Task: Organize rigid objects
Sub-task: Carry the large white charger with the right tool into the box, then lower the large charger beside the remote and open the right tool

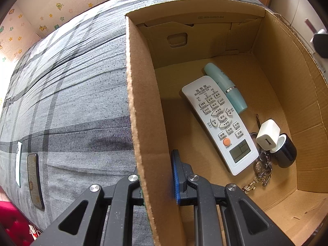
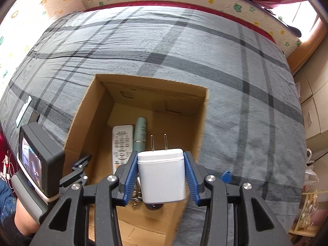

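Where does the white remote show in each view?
Left wrist: remote lies diagonally on the box floor, centre-right, beside the teal tube.
Right wrist: remote is left of centre in the box, partly hidden by the right gripper.
Shared landmark: the teal tube beside it.

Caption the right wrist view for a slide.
Right gripper holds white charger above cardboard box containing remote.

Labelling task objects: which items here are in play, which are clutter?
In play: open cardboard box, white plug charger in right claw, white remote control, teal tube, key bunch, left claw on box wall.
Clutter: two phones, grey checked bedspread.
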`<action>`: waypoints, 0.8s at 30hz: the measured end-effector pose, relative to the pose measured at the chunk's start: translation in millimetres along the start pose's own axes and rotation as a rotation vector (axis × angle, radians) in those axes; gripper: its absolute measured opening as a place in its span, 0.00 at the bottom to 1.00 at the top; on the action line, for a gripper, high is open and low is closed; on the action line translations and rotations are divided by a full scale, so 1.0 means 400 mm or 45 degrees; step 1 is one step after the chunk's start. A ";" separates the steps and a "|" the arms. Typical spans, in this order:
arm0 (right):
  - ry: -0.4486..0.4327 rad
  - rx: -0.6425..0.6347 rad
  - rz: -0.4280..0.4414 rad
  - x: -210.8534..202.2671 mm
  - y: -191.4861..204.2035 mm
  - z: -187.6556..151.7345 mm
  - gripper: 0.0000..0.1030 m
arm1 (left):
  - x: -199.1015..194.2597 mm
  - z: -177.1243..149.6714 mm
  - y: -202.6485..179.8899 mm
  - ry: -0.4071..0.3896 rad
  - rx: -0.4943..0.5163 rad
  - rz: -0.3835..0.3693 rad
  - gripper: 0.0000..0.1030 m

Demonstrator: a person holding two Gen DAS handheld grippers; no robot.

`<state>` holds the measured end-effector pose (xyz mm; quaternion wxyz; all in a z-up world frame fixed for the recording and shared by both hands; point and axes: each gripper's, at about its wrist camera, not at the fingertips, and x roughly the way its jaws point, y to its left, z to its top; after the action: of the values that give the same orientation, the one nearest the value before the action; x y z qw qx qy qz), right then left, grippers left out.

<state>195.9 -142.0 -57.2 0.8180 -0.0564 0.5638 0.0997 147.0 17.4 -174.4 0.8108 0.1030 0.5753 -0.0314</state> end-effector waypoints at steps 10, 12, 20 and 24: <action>0.056 0.000 0.049 0.093 0.060 -0.008 0.45 | -0.003 -0.004 0.008 -0.004 -0.009 -0.011 0.17; 0.071 0.002 0.050 0.115 0.067 -0.010 0.45 | -0.003 -0.004 0.011 -0.004 -0.012 -0.012 0.17; 0.126 0.005 0.037 0.197 0.083 -0.022 0.45 | -0.004 -0.009 0.018 -0.007 -0.020 -0.017 0.17; 0.145 0.007 0.035 0.224 0.087 -0.029 0.45 | -0.004 -0.010 0.017 -0.008 -0.018 -0.013 0.17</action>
<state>208.2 -101.4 -144.5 0.7833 -0.0521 0.6103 0.1060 143.8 24.8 -173.2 0.8132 0.0942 0.5735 -0.0318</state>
